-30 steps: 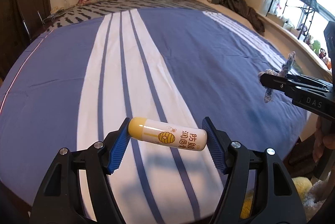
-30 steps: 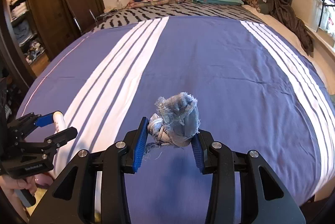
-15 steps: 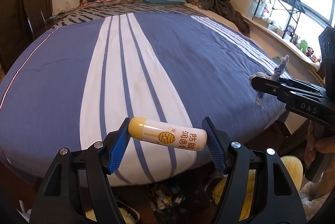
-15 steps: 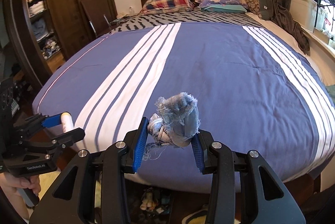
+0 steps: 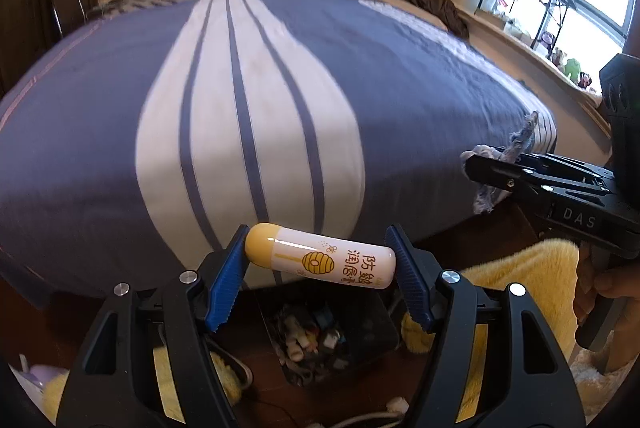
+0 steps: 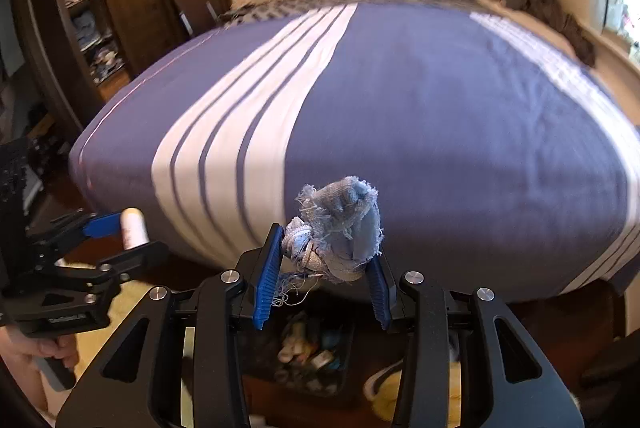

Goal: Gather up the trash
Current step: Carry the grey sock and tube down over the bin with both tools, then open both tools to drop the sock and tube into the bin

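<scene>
Printed along the white lip balm tube [image 5: 320, 258], beside a yellow beehive drawing with small bees: orange-brown Chinese characters "防皴润唇膏", the last one partly hidden at the tube's near edge. Embossed on the black body of the right gripper [image 5: 480, 172], at far right: "DAS".

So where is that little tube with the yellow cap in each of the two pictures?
Left wrist view: the tube lies crosswise at bottom centre, clamped in the left gripper.
Right wrist view: it shows small at the left edge, end-on in that same gripper.
Shared landmark: the striped bedspread.
</scene>
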`<control>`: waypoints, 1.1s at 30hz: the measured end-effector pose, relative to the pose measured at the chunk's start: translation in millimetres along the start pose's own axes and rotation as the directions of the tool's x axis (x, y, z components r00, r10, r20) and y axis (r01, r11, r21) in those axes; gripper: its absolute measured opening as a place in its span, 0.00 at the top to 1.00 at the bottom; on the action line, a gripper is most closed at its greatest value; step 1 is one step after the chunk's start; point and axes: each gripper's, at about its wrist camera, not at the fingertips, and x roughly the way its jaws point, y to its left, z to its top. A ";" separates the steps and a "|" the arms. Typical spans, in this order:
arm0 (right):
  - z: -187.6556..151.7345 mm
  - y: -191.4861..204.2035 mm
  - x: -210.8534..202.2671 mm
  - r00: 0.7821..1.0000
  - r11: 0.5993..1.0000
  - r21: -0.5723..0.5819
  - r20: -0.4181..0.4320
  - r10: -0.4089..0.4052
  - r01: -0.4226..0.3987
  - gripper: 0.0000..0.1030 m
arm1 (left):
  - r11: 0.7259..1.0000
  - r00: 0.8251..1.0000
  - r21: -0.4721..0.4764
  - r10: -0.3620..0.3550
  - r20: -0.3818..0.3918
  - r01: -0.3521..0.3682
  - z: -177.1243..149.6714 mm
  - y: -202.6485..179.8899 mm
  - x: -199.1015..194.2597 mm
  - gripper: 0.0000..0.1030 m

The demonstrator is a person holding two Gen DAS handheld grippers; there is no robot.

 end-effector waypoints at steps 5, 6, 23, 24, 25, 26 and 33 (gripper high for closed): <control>-28.2 5.0 24.4 0.997 1.000 0.000 -0.073 0.009 -0.009 0.61 | 1.000 0.997 -0.016 -0.019 -0.072 0.017 -29.3 5.9 24.2 0.37; -34.1 5.1 30.2 0.996 1.000 0.008 -0.085 0.013 -0.012 0.61 | 1.000 0.996 -0.023 -0.017 -0.083 0.015 -34.5 8.0 29.6 0.37; -93.8 2.0 121.5 0.965 0.996 0.082 -0.263 -0.014 0.037 0.61 | 0.997 0.949 -0.077 -0.037 -0.313 0.013 -100.0 24.2 127.9 0.37; -95.1 2.5 125.7 0.961 0.996 0.086 -0.276 -0.012 0.037 0.60 | 0.997 0.945 -0.077 -0.039 -0.324 0.015 -100.9 25.3 131.9 0.37; -96.6 2.6 130.3 0.957 0.995 0.089 -0.290 -0.007 0.035 0.60 | 0.997 0.939 -0.076 -0.043 -0.342 0.018 -103.5 25.8 137.6 0.37; -98.0 2.3 135.5 0.952 0.995 0.096 -0.306 0.001 0.030 0.59 | 0.997 0.934 -0.075 -0.046 -0.353 0.020 -105.8 24.2 142.4 0.37; -99.7 4.4 162.1 0.924 0.994 0.108 -0.381 0.021 0.022 0.59 | 0.997 0.896 -0.078 -0.060 -0.440 0.029 -117.0 26.3 170.5 0.37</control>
